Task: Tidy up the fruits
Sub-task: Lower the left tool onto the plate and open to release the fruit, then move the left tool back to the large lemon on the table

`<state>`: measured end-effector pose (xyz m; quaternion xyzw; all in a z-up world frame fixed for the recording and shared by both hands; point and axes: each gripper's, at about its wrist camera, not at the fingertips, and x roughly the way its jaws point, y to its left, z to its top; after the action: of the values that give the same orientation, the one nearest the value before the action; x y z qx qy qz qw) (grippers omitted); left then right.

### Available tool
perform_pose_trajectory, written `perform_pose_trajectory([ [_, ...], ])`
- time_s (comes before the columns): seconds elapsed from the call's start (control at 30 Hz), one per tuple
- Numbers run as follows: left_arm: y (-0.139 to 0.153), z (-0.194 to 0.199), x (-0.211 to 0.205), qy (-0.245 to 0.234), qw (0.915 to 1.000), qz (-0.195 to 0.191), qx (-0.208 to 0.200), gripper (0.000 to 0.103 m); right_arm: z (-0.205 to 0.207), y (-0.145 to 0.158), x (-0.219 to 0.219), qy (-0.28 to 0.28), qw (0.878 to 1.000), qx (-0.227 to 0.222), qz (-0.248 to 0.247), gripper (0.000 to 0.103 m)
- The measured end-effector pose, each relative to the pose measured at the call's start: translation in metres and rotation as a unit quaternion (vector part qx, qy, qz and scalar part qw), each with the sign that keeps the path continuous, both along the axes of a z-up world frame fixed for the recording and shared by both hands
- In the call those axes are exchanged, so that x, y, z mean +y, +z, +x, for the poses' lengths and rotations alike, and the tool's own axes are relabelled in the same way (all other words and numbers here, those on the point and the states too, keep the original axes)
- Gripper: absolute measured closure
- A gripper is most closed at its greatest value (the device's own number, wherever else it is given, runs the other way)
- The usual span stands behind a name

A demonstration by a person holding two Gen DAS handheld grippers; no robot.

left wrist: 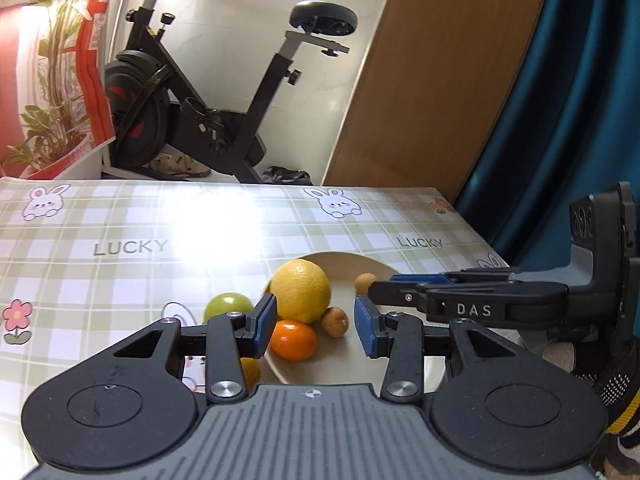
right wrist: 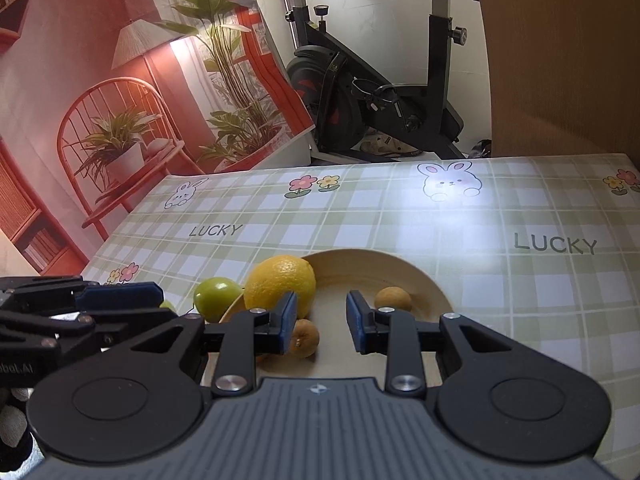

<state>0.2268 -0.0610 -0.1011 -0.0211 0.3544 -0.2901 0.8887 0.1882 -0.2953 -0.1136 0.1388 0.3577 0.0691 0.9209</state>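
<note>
I hold both grippers low over the desk (right wrist: 500, 216) — left gripper (left wrist: 316, 326) and right gripper (right wrist: 318, 322) with fingers spread, gripping nothing. Just ahead, the plate (right wrist: 400, 272) carries the orange (left wrist: 294, 340), the lemon (right wrist: 280, 284) and small brown fruits; the green apple (right wrist: 216, 298) sits beside its rim.

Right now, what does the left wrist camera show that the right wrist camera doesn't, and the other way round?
Only the left wrist view shows the bright orange tangerine and the dark teal curtain. Only the right wrist view shows the red chair-and-lamp backdrop. Both show the large yellow citrus fruit on the beige round plate, the green round fruit beside the plate on the checked tablecloth, and the open left claw and right claw.
</note>
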Motion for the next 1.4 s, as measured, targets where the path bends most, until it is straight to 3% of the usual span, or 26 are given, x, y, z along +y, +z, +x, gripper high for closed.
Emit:
perform_pose_trajectory([
  [0.23,0.006,-0.011,0.047,0.051,0.9984,-0.020,0.012,0.058,-0.018,0.002,0.044,0.014,1.000,-0.018,0.010,0.072],
  [0.47,-0.001,-0.021,0.071,0.067,0.9972,-0.026,0.021,0.058,-0.034,-0.003,0.091,0.029,0.999,-0.031,0.013,0.072],
  [0.53,-0.006,-0.019,0.077,0.070,0.9967,-0.029,0.030,0.058,-0.038,-0.005,0.105,0.040,0.999,-0.032,0.006,0.069],
  [0.6,-0.010,-0.016,0.082,0.075,0.9957,-0.036,0.040,0.058,-0.041,-0.007,0.118,0.054,0.998,-0.033,-0.007,0.057],
  [0.8,-0.023,-0.017,0.093,0.092,0.9929,-0.051,0.055,0.058,-0.038,-0.014,0.150,0.120,0.990,-0.030,-0.071,0.042],
  [1.0,-0.032,-0.019,0.098,0.097,0.9918,-0.054,0.063,0.058,-0.026,-0.026,0.168,0.174,0.979,-0.021,-0.105,0.037],
  [1.4,-0.043,-0.021,0.097,0.091,0.9907,-0.064,0.078,0.058,-0.018,-0.039,0.176,0.175,0.981,0.014,-0.087,0.028],
])
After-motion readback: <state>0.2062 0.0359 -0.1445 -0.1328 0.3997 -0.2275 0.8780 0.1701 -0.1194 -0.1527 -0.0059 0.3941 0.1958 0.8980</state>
